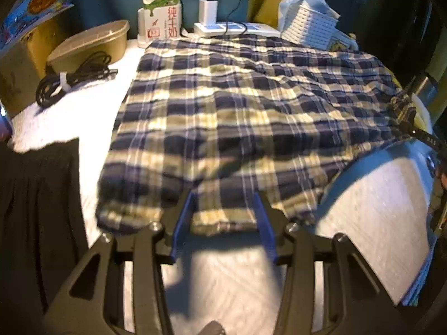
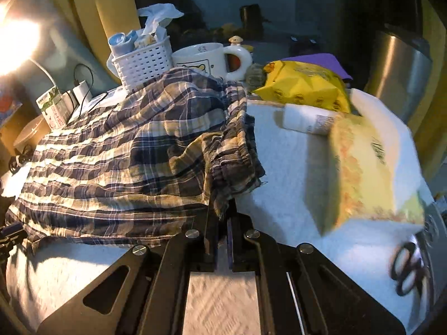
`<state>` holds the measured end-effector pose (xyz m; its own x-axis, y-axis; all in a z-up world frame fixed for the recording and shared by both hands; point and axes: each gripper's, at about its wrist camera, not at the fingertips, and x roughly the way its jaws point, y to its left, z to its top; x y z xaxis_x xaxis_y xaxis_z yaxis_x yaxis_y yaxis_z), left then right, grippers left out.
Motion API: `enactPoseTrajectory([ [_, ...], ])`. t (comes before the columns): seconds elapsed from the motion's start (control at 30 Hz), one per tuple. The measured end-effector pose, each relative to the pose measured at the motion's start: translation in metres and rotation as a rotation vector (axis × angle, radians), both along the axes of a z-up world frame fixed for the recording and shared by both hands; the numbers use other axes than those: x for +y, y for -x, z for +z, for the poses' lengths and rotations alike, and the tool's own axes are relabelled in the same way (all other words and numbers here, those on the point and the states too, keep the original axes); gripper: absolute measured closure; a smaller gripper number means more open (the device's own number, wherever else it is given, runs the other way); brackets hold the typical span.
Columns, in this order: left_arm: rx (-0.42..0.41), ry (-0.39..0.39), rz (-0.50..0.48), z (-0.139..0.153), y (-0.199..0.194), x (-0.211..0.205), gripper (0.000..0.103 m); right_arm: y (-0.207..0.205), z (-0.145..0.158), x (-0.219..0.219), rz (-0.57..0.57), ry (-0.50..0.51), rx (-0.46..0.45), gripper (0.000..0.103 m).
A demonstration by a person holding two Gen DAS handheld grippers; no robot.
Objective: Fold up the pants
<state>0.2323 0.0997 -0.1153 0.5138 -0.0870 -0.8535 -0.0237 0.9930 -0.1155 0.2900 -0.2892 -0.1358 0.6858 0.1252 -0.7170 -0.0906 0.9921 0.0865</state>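
The plaid pants [image 1: 237, 106] in navy, white and olive lie spread over a white towel-covered table [image 1: 69, 117]. My left gripper [image 1: 225, 198] is open, its blue-padded fingers [image 1: 183, 220] straddling the near hem of the pants. In the right wrist view the pants [image 2: 125, 153] lie to the left, with the bunched waistband [image 2: 237, 150] running down to my right gripper [image 2: 222, 209]. That gripper is shut on the waistband corner, pinched between its fingers.
At the back stand a milk carton [image 1: 162, 14], a charger on a power strip [image 1: 223, 26], a white basket [image 1: 310, 25], a tan lidded bowl [image 1: 89, 44] and a black cable [image 1: 72, 79]. On the right lie a yellow bag [image 2: 304, 86], a white bottle [image 2: 307, 118], a tissue pack [image 2: 368, 173] and a mug [image 2: 206, 60].
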Motion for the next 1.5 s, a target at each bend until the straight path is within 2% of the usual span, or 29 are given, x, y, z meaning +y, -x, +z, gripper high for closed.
enactPoseTrajectory([
  [0.1, 0.007, 0.033, -0.016, 0.005, 0.017, 0.003, 0.057, 0.015, -0.002, -0.009, -0.027, 0.018, -0.001, 0.098],
  [0.23, -0.064, 0.072, -0.061, 0.022, 0.03, -0.004, 0.057, 0.015, -0.019, -0.021, -0.057, -0.013, 0.051, 0.094],
  [0.27, -0.078, 0.075, -0.087, 0.025, 0.032, -0.01, 0.057, 0.018, -0.017, -0.021, -0.066, -0.014, 0.038, 0.084],
  [0.3, -0.088, 0.076, -0.109, 0.027, 0.034, -0.016, 0.057, 0.022, -0.013, -0.02, -0.075, 0.0, 0.016, 0.078],
  [0.37, -0.094, 0.078, -0.142, 0.027, 0.032, -0.028, 0.057, 0.029, -0.006, -0.02, -0.07, -0.008, -0.014, 0.051],
  [0.4, -0.093, 0.073, -0.156, 0.026, 0.033, -0.034, 0.057, 0.032, -0.003, -0.021, -0.068, -0.015, -0.024, 0.048],
  [0.5, -0.086, 0.038, -0.197, 0.02, 0.03, -0.051, 0.056, 0.042, 0.006, -0.019, -0.053, -0.034, -0.042, 0.046],
  [0.63, -0.082, -0.046, -0.233, 0.008, 0.018, -0.068, 0.043, 0.05, 0.007, -0.016, -0.03, -0.055, -0.043, 0.044],
  [0.73, -0.037, -0.134, -0.25, -0.007, 0.005, -0.079, 0.042, 0.052, 0.005, -0.014, -0.015, -0.063, -0.037, 0.044],
  [0.8, -0.055, -0.155, -0.263, -0.009, 0.003, -0.081, 0.041, 0.053, 0.004, -0.013, -0.008, -0.071, -0.035, 0.044],
  [0.9, -0.055, -0.123, -0.269, -0.011, 0.001, -0.077, 0.044, 0.053, 0.002, -0.016, -0.012, -0.092, -0.033, 0.044],
  [0.93, -0.06, -0.119, -0.274, -0.011, 0.002, -0.076, 0.054, 0.053, 0.002, -0.016, -0.013, -0.101, -0.034, 0.044],
  [0.97, -0.059, -0.119, -0.27, -0.01, 0.002, -0.074, 0.07, 0.053, 0.001, -0.017, -0.012, -0.109, -0.034, 0.044],
  [1.07, -0.037, -0.105, -0.259, -0.007, 0.005, -0.07, 0.083, 0.052, -0.002, -0.018, -0.002, -0.127, -0.031, 0.044],
  [1.17, -0.031, -0.093, -0.242, -0.004, 0.013, -0.07, 0.087, 0.051, -0.005, -0.018, 0.013, -0.139, -0.031, 0.044],
  [1.3, -0.009, -0.061, -0.208, 0.001, 0.028, -0.07, 0.088, 0.054, -0.006, -0.02, 0.016, -0.124, -0.036, 0.044],
  [1.4, 0.011, 0.01, -0.179, 0.002, 0.04, -0.065, 0.088, 0.06, 0.001, -0.016, 0.033, -0.092, -0.083, 0.044],
  [1.5, -0.009, 0.07, -0.132, 0.014, 0.048, -0.053, 0.086, 0.061, 0.013, 0.003, 0.117, -0.072, -0.123, 0.044],
])
